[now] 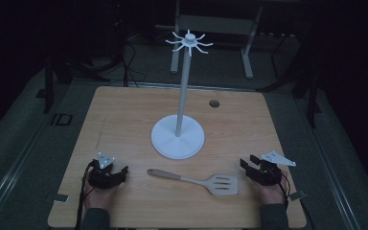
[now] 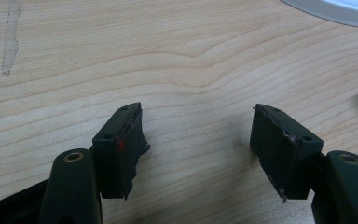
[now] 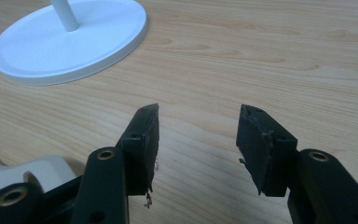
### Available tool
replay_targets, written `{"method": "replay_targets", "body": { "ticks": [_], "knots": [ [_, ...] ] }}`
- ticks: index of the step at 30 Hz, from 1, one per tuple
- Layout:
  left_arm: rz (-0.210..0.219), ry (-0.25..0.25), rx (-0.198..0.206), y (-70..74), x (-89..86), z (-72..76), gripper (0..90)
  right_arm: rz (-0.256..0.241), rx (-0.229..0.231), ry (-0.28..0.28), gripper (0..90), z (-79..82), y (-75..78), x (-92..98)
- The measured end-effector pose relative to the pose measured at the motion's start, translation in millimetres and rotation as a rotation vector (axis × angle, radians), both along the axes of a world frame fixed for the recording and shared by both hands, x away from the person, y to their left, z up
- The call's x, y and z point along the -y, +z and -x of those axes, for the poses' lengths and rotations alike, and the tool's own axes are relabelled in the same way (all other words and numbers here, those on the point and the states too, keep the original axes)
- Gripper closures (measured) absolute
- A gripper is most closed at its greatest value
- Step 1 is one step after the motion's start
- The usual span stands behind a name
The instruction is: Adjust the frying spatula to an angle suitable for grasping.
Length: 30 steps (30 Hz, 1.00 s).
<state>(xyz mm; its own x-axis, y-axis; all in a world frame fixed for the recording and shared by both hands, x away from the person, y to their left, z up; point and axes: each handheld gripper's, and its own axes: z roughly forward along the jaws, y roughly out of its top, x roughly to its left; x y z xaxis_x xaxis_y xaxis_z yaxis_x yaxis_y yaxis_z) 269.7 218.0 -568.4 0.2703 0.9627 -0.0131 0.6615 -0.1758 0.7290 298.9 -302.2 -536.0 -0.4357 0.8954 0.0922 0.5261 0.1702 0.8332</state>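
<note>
The spatula (image 1: 199,180) lies between the left gripper (image 1: 120,173) and right gripper (image 1: 246,165) (both open, empty), nearer the right.

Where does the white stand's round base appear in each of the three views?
High view: the base sits mid-table, just beyond the spatula.
Left gripper view: a sliver of its rim at the top right corner.
Right gripper view: top left, with the pole rising from it.
Shared landmark: the wood-grain table beneath it.

A small dark hole (image 1: 214,103) sits near the wooden table's (image 1: 124,115) far edge.
</note>
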Motion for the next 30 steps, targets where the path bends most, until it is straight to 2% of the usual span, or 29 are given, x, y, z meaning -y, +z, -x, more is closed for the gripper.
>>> {"method": "replay_targets", "body": {
  "ticks": [4, 6, 11, 15, 18, 24, 28, 30],
  "knots": [
    [0.005, 0.001, 0.005, 0.6, 0.0, 0.5, 35.3, 0.011, 0.000, 0.006, 49.1, 0.3, 0.5, -1.9],
    [0.003, 0.002, 0.009, 1.1, -0.7, 0.9, 35.3, 0.028, -0.005, 0.033, 49.6, 0.5, 2.8, -6.9],
    [0.009, 0.005, 0.014, 1.5, -0.7, 1.0, 35.2, 0.042, -0.006, 0.059, 50.5, 1.3, 6.4, -11.4],
    [0.011, 0.004, 0.018, 2.7, -0.8, 2.1, 35.2, 0.060, 0.006, 0.107, 50.4, 2.9, 16.1, -18.9],
    [0.016, 0.001, 0.004, 3.3, -1.0, 2.9, 35.0, 0.054, 0.011, 0.168, 49.8, 4.1, 23.6, -25.3],
    [0.024, -0.007, 0.012, 4.9, -0.4, 4.9, 34.9, 0.100, -0.009, 0.270, 50.4, 1.8, 35.2, -41.8],
    [0.027, -0.008, 0.012, 5.8, -1.0, 5.6, 35.0, 0.115, -0.012, 0.325, 52.8, -3.5, 47.3, -57.2],
    [0.022, -0.014, 0.006, 5.8, -0.8, 5.6, 35.0, 0.118, -0.011, 0.332, 53.3, -4.8, 49.8, -60.5]
  ]
}}
